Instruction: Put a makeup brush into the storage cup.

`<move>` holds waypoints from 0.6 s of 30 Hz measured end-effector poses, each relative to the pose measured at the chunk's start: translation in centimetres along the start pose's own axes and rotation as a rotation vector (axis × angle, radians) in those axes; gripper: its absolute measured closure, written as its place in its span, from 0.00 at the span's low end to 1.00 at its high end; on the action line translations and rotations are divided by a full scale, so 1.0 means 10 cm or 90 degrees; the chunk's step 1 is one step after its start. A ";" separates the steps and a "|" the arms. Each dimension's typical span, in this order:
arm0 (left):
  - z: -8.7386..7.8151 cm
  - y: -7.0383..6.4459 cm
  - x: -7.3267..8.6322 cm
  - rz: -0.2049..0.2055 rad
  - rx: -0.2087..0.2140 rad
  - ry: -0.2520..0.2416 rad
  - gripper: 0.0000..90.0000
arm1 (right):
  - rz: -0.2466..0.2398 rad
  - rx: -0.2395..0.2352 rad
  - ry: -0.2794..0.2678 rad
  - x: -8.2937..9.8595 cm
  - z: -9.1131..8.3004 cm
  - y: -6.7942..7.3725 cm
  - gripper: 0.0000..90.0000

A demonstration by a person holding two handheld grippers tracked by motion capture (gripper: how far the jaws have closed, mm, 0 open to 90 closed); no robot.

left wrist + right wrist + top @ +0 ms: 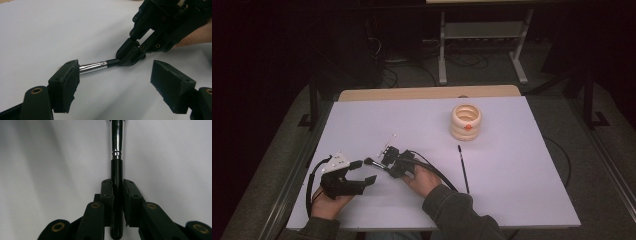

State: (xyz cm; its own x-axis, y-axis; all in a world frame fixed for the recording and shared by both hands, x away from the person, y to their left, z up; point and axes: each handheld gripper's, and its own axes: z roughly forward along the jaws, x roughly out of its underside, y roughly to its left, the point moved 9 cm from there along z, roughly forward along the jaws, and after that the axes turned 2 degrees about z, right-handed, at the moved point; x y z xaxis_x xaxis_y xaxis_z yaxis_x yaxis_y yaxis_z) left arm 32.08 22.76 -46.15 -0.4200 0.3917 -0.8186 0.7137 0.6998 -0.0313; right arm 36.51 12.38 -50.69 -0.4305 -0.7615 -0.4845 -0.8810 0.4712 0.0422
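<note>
At the table's near left, my right gripper [384,160] clamps a black-handled brush [100,66]; my left gripper [362,171] gapes open beside it. Farther right stands a ribbed wooden pot [465,121], contents unclear.

Dim room around a brightly lit white table [512,165], dark surroundings nearly black, soft grainy high view, glare streak on brush ferrule [91,67], faint soft shadows under the jaws, right gripper view edges blurred, near jaws out of focus, mild vignetting
</note>
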 end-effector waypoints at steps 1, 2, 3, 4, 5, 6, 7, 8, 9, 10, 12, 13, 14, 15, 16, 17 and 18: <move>0.00 0.00 0.00 -0.001 0.000 0.001 0.25 | 0.001 -0.006 0.001 0.00 0.00 0.00 0.87; 0.00 0.00 0.00 -0.003 0.000 0.000 0.25 | 0.005 -0.010 0.002 0.00 0.00 -0.01 0.87; -0.01 0.00 0.00 -0.008 0.001 -0.001 0.25 | 0.013 -0.018 0.002 0.00 0.00 -0.01 0.87; -0.01 0.01 0.00 -0.010 0.002 -0.001 0.25 | 0.012 -0.024 0.004 0.00 0.00 -0.02 0.87; -0.01 0.01 0.00 -0.012 0.002 -0.004 0.25 | 0.015 -0.031 0.009 0.00 0.00 -0.03 0.87; -0.01 0.01 0.00 -0.014 0.002 -0.004 0.25 | 0.020 -0.039 0.013 -0.01 -0.01 -0.03 0.87; -0.01 0.02 0.01 -0.013 0.002 -0.004 0.25 | 0.016 -0.044 0.015 -0.01 -0.01 -0.03 0.87; -0.01 0.02 0.00 -0.014 0.003 -0.004 0.25 | 0.019 -0.052 0.017 0.00 -0.02 -0.03 0.87; -0.01 0.02 0.00 -0.016 0.005 -0.004 0.25 | 0.022 -0.061 0.023 0.01 -0.03 -0.03 0.88; -0.01 0.02 0.00 -0.013 0.007 -0.004 0.26 | 0.023 -0.060 0.024 0.03 -0.05 -0.05 0.87; -0.02 0.01 0.00 -0.016 0.006 -0.006 0.26 | 0.026 -0.068 0.015 0.05 -0.10 -0.08 0.88; -0.02 0.01 -0.01 -0.012 0.006 -0.007 0.26 | 0.028 -0.073 0.008 0.06 -0.14 -0.09 0.88; -0.02 0.01 -0.01 -0.009 0.004 -0.008 0.26 | 0.029 -0.074 0.004 0.07 -0.17 -0.09 0.88; -0.03 0.01 -0.01 -0.008 0.003 -0.007 0.26 | 0.028 -0.078 0.004 0.09 -0.21 -0.09 0.88; -0.03 0.00 -0.01 -0.008 0.003 -0.006 0.26 | 0.022 -0.075 0.002 0.10 -0.23 -0.09 0.88; -0.03 0.00 -0.02 -0.008 0.002 -0.007 0.26 | 0.021 -0.074 0.000 0.12 -0.26 -0.09 0.88; -0.03 -0.01 -0.02 -0.008 0.003 -0.010 0.26 | 0.022 -0.077 -0.001 0.14 -0.30 -0.09 0.88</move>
State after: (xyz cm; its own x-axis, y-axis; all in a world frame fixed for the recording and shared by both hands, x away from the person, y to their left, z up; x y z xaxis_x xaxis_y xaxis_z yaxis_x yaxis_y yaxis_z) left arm 31.97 22.79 -45.81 -0.4200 0.3733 -0.8272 0.7111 0.7017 -0.0444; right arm 36.13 9.56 -48.82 -0.4607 -0.7455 -0.4817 -0.8830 0.4399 0.1638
